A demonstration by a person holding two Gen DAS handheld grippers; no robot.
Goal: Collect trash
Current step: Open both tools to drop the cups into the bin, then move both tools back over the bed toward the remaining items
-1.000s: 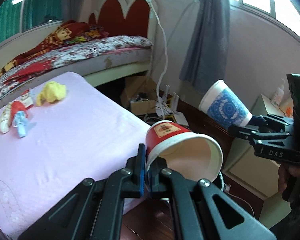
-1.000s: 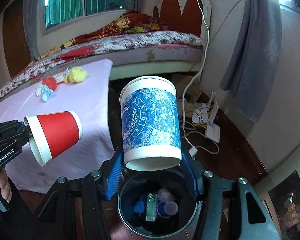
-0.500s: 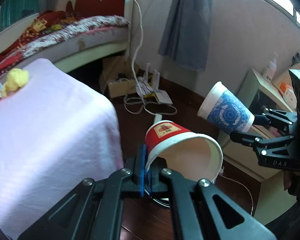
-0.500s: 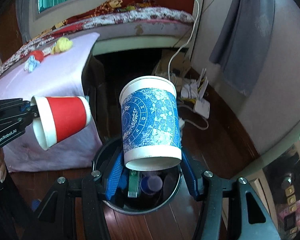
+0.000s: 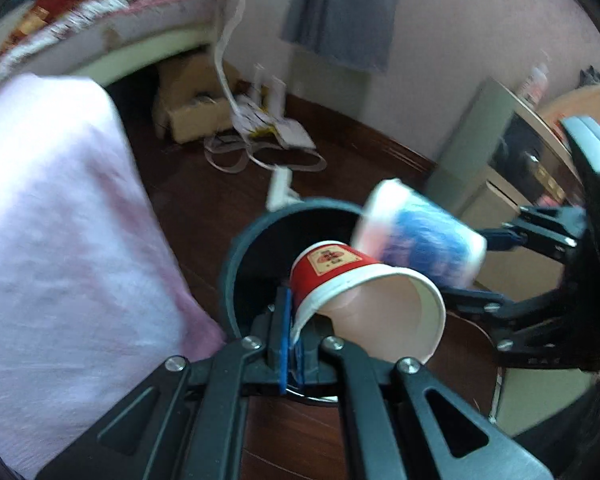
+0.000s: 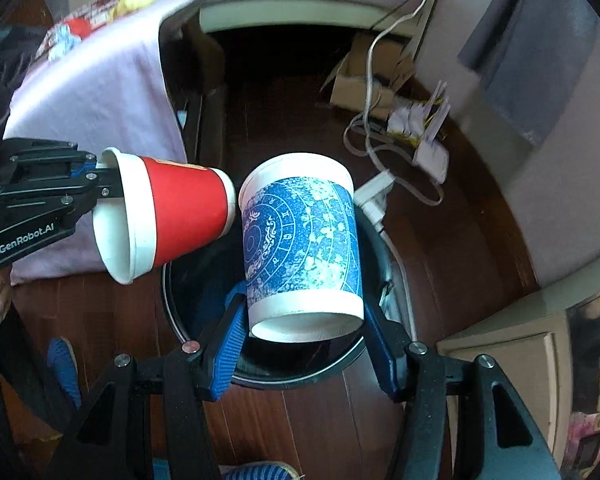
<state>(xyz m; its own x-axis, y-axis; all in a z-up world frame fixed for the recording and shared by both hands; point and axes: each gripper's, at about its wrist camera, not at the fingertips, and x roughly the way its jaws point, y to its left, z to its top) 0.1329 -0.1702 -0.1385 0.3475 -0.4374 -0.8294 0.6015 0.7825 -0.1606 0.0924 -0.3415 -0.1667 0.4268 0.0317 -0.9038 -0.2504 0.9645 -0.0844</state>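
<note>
Left tongs (image 5: 290,334) pinch red cup (image 5: 340,268) rim | right tongs (image 6: 304,320) just widening, blue cup (image 6: 300,240) slipping | cups nearly touching above bin (image 5: 252,240) | nudge risks floor spill

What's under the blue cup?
The round black trash bin stands open right under the blue cup. Beneath the bin is dark wooden floor. The cup and the red cup hide the bin's contents.
</note>
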